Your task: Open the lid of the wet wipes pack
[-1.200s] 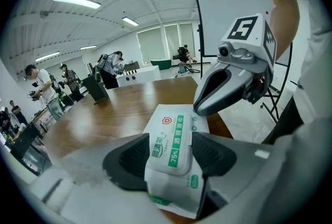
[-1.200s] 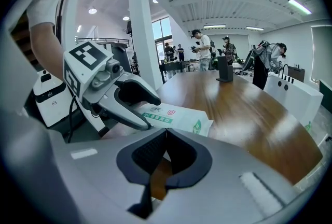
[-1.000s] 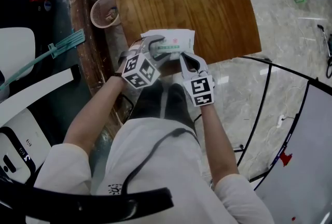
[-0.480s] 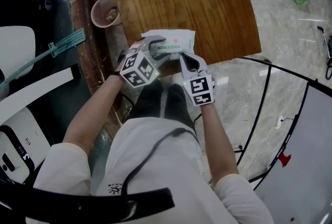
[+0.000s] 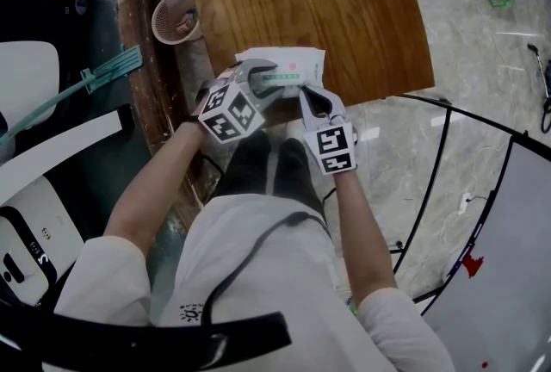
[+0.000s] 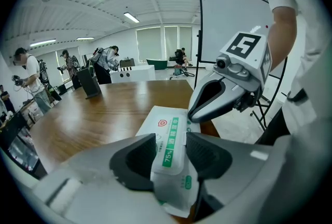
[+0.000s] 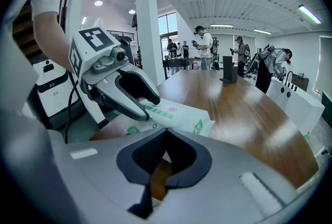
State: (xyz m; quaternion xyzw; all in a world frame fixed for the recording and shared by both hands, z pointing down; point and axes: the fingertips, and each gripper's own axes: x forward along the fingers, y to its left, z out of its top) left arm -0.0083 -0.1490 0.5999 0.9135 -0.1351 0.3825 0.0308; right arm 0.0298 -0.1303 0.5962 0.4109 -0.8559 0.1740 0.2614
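The white wet wipes pack (image 5: pixel 293 67), with a green strip on its lid, lies on the wooden table (image 5: pixel 344 9) near the front edge. My left gripper (image 5: pixel 261 74) straddles its near left end. In the left gripper view the jaws are closing, both pads (image 6: pixel 139 158) touch the pack (image 6: pixel 171 137), and its near end is bunched up between them. My right gripper (image 5: pixel 308 93) is shut, with its tips (image 6: pixel 193 114) at the pack's near right edge. In the right gripper view the right gripper (image 7: pixel 166 132) is closed and the pack (image 7: pixel 179 116) lies just beyond. Whether it pinches the wrapper is hidden.
A small round basket (image 5: pixel 175 19) stands left of the table. A black stand (image 7: pixel 226 70) sits far down the tabletop. Several people (image 6: pixel 31 78) are at the room's far end. A black tubular frame (image 5: pixel 439 164) and a white board stand to my right.
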